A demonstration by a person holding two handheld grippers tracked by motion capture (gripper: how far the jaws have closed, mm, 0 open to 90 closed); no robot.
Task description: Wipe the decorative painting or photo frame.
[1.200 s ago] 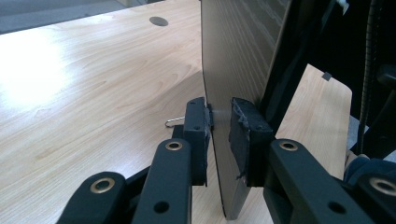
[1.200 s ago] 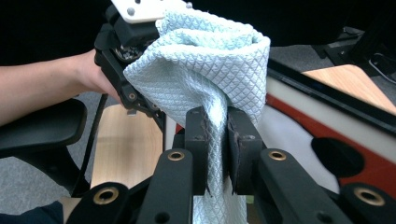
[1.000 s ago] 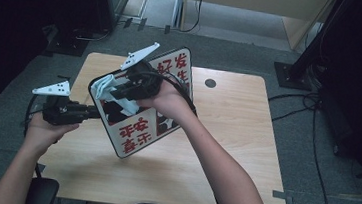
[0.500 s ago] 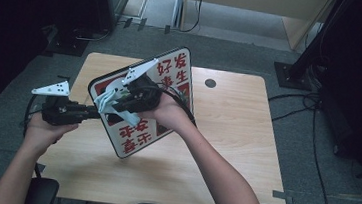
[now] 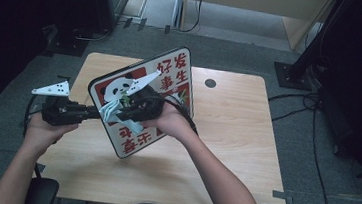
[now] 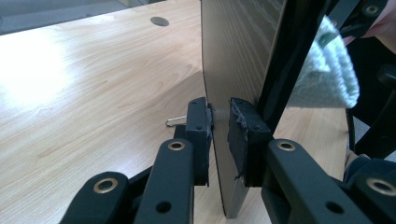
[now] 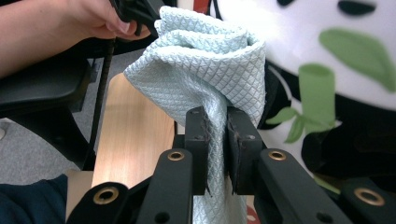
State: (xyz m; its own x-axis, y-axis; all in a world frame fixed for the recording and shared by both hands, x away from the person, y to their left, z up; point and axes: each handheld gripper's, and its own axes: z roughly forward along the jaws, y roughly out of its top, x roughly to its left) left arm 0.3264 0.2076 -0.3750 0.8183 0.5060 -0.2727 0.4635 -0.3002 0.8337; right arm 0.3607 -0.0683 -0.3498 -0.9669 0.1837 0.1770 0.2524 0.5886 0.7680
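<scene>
I am pinching the left-hand edge of the sign board point(image 5: 141, 103) with my left gripper point(image 6: 218, 126), both pads point(image 6: 245, 128) pressed flat on its two faces. This is keeping the board standing on its lower corner above the table point(image 5: 236, 137), tilted, with its printed face turned toward my right gripper point(image 7: 215, 135) and free for wiping.

My right gripper is clamping a bunched fold of the pale blue cloth point(image 7: 205, 65). The jaws are pressed together on the fabric, and the loose bulk is bulging ahead of them to act as the wiping pad against the panda print point(image 5: 120, 86).

Farther off, in the high view, the board is standing over the left half of the table, with red characters point(image 5: 172, 68) along its upper edge.

I judge the step in hand to be wiping the printed face.

Hidden or unclear: the cloth's contact patch on the board is being covered by my right hand point(image 5: 172, 121); the board's lower characters are partly cut off; a small metal clip point(image 6: 175, 121) behind my left jaw is mostly concealed.
</scene>
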